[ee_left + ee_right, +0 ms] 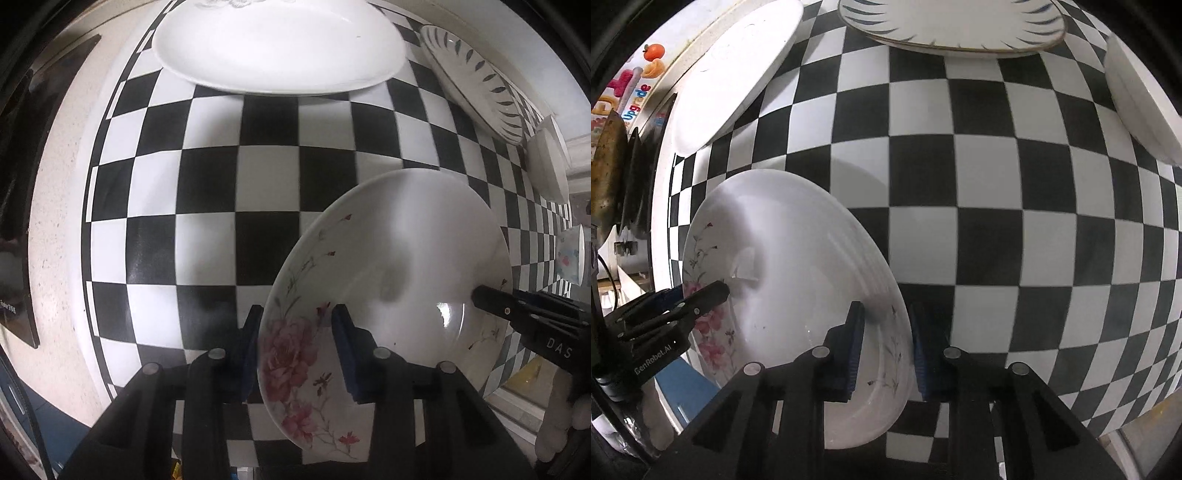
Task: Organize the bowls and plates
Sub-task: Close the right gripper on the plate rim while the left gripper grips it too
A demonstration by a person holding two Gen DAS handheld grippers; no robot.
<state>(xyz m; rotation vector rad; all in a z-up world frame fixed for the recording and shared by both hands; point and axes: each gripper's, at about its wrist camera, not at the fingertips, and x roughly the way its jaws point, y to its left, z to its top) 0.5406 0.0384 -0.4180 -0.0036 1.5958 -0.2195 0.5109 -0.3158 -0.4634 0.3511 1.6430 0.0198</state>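
A white bowl with pink flowers (399,258) is held above the checkered cloth by both grippers, tilted. My left gripper (297,321) is shut on its near flowered rim. My right gripper (886,321) is shut on the opposite rim of the same bowl (798,266). Each gripper shows in the other's view: the right one (480,293) and the left one (720,290). A plain white plate (277,48) lies ahead in the left wrist view. A plate with grey leaf marks (953,26) lies ahead in the right wrist view.
The black-and-white checkered cloth (207,184) covers the table. Small white dishes (550,166) and a patterned cup (570,254) stand at the right edge. A white plate (731,77) and another white dish (1141,103) flank the right wrist view.
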